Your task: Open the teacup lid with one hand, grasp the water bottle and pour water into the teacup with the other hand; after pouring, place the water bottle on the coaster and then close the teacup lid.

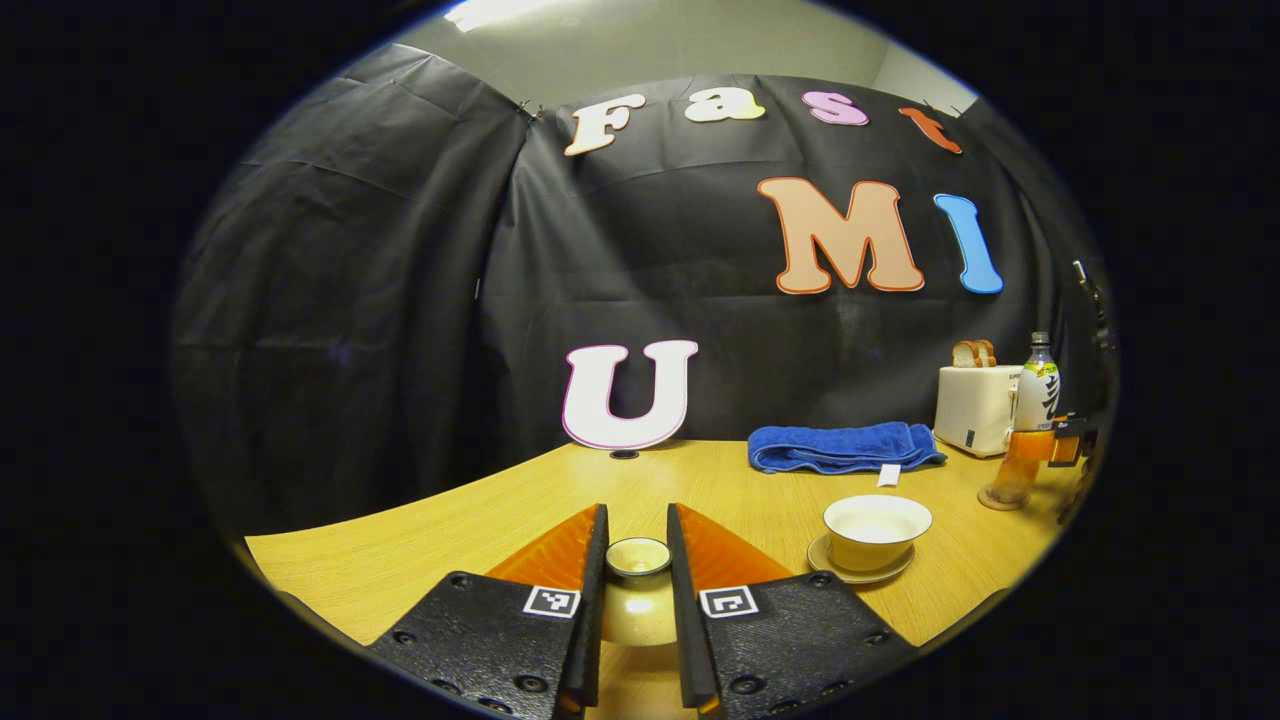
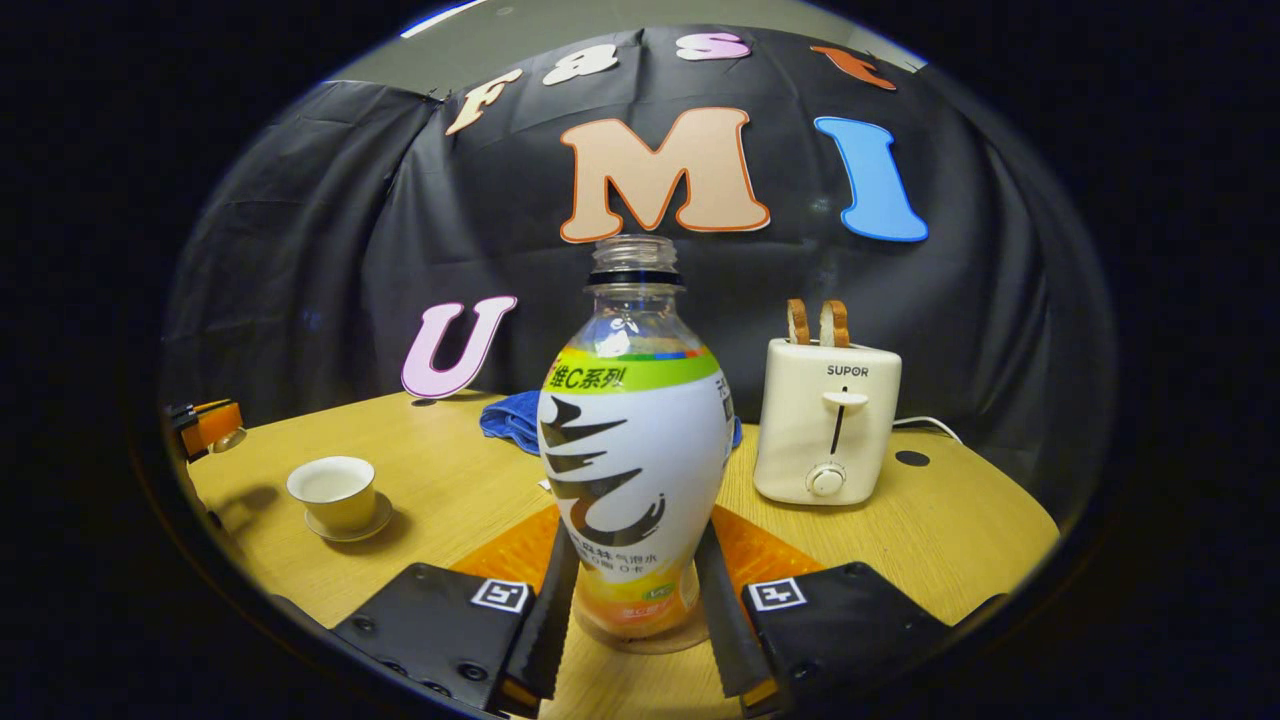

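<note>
My left gripper (image 1: 637, 530) is shut on the beige teacup lid (image 1: 639, 600), held low over the wooden table with its ring knob facing up. To its right the open teacup (image 1: 877, 528) sits on its saucer (image 1: 858, 572); the same cup (image 2: 332, 490) stands at the left in the right gripper view. An uncapped water bottle (image 2: 635, 450) with a white and green label stands upright on a round coaster (image 2: 645, 640). My right gripper (image 2: 640, 545) is shut on its lower body. From the left gripper view the bottle (image 1: 1038, 390) and coaster (image 1: 1000, 497) stand far right.
A white toaster (image 2: 826, 420) holding two bread slices stands right of the bottle, with its cord behind it. A folded blue towel (image 1: 845, 446) lies by the wall behind the teacup. The table (image 2: 960, 530) has a curved edge near both grippers.
</note>
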{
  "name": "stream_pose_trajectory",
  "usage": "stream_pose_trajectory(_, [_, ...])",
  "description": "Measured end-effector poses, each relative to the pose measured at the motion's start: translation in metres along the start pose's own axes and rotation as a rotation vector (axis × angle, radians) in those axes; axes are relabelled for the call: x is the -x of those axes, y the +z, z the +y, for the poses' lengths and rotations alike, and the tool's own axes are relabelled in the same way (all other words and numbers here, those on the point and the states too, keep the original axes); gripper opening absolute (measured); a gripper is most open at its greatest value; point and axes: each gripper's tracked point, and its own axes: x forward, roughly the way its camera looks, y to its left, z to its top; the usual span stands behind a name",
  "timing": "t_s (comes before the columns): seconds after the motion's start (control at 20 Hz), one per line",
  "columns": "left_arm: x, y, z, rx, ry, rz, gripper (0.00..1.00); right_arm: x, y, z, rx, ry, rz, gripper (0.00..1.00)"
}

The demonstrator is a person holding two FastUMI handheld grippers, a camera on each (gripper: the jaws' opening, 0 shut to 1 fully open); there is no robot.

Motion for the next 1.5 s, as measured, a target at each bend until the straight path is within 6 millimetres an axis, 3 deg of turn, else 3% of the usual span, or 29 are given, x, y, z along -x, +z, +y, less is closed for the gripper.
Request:
stream_pose_trajectory(0.5, [0.000, -0.001, 0.000, 0.000, 0.000, 0.000, 0.29, 0.009, -0.005, 0.003, -0.039, 0.015, 0.014, 0.92])
stream_pose_trajectory(0.6, [0.000, 0.000, 0.000, 0.000, 0.000, 0.000, 0.29, 0.019, -0.003, 0.005, -0.024, 0.014, -0.006, 0.90])
stream_pose_trajectory(0.7, [0.000, 0.000, -0.001, 0.001, -0.006, 0.000, 0.29, 0.033, -0.002, 0.005, -0.025, 0.006, -0.029, 0.98])
stream_pose_trajectory(0.85, [0.001, 0.001, -0.007, 0.003, -0.042, -0.004, 0.29, 0.064, 0.005, 0.001, -0.032, -0.040, -0.096, 0.95])
stream_pose_trajectory(1.0, [-0.007, 0.001, -0.037, 0.004, -0.152, -0.006, 0.29, 0.095, 0.013, 0.001, -0.038, -0.065, -0.179, 0.92])
stream_pose_trajectory(1.1, [-0.013, 0.001, -0.052, 0.006, -0.211, -0.009, 0.29, 0.110, 0.008, 0.000, -0.036, -0.073, -0.175, 0.94])
stream_pose_trajectory(1.5, [-0.029, 0.001, -0.130, 0.013, -0.475, -0.008, 0.28, 0.141, 0.004, -0.020, -0.042, -0.207, -0.176, 0.92])
